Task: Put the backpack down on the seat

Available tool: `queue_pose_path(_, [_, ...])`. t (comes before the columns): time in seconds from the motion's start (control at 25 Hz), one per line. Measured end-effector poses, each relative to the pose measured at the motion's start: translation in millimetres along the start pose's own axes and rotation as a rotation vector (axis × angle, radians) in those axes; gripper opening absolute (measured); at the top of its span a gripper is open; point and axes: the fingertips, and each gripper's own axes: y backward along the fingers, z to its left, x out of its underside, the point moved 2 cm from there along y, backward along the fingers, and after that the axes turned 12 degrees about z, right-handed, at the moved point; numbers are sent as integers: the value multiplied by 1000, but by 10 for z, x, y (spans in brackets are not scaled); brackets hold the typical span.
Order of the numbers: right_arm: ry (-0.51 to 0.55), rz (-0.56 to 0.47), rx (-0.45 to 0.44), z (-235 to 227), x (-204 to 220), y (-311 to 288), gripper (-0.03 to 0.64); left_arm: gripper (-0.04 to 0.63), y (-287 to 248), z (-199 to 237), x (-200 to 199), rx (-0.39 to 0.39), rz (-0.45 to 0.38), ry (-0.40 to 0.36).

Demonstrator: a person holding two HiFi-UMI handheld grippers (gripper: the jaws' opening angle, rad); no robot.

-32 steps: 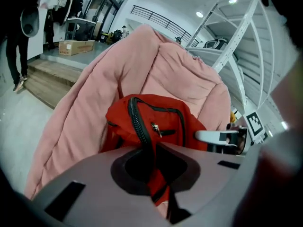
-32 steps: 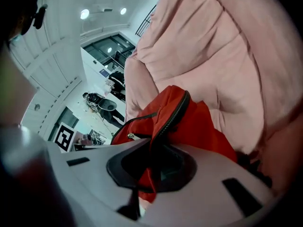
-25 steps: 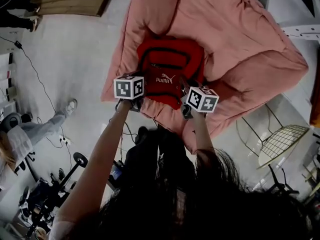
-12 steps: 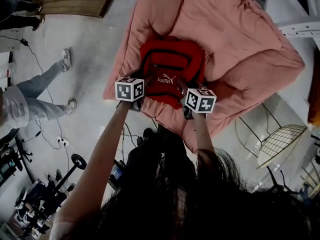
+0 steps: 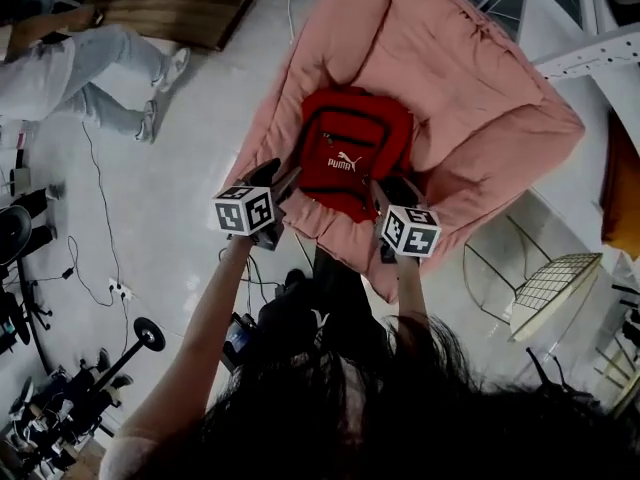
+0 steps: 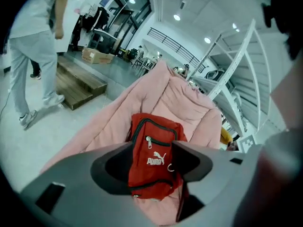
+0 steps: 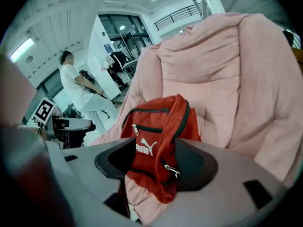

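The red backpack (image 5: 345, 153) stands upright on the pink padded seat (image 5: 480, 98), leaning against its back cushion. My left gripper (image 5: 283, 180) hangs just off the pack's front left corner, its jaws opening. My right gripper (image 5: 388, 194) hangs off the front right corner, its jaws also opening. In the left gripper view the backpack (image 6: 154, 145) shows through the gap of the left gripper (image 6: 150, 162), a little beyond the pads and untouched. The right gripper view shows the same: backpack (image 7: 156, 136) ahead of the right gripper (image 7: 150, 163), seat (image 7: 236, 79) behind.
A person in light clothes (image 5: 90, 63) walks on the floor to the left, near a wooden platform (image 5: 170, 3). Cables (image 5: 100, 228) run across the floor. Wire chairs (image 5: 550, 288) stand to the right, and wheeled gear (image 5: 60, 408) stands at lower left.
Both grippers have let go of the backpack and drawn back toward me. The pack stays on the seat. The person at left has walked farther away.
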Motion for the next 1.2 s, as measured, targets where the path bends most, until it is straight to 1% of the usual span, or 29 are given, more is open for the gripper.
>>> queue_pose_path(0.12, [18,-87,-35,227,-78,404,245,261,397,-252,4,66,-85,-29])
queue_pose_path(0.2, [31,-130,-68,427,-83,651,245,261,649,-426,65,99,-116,-57])
queue_pose_path(0.4, [61,-235,-150,991,-24,1205,244,261,1199,-797,301,128,-141,-127])
queue_pose_path(0.56, [98,-297,-188,1444,108,1555,244,259,1649,-1038,516,141,-172,-203])
queue_pose_path(0.68, [102,-323,-217,1772,328,1792,238,250,2024,-1163,770,158,-184,-216])
queue_pose_path(0.8, [94,-344,-248,2078,590,2006,217,241,2400,-1239,1048,188,-210,-194])
queue_pose_path(0.88, [91,-355,-259,2264,797,2127,203,232,2635,-1246,1249,194,-228,-187])
queue_pose_path(0.96, [87,-364,-263,2436,1008,2237,178,209,2847,-1232,1437,188,-243,-193])
queue_pose_path(1.08, [88,-365,-268,2680,1333,2386,134,147,3111,-1196,1710,179,-253,-204])
queue_pose_path(1.2, [110,-359,-266,2874,1604,2505,112,137,3272,-1170,1937,187,-247,-207])
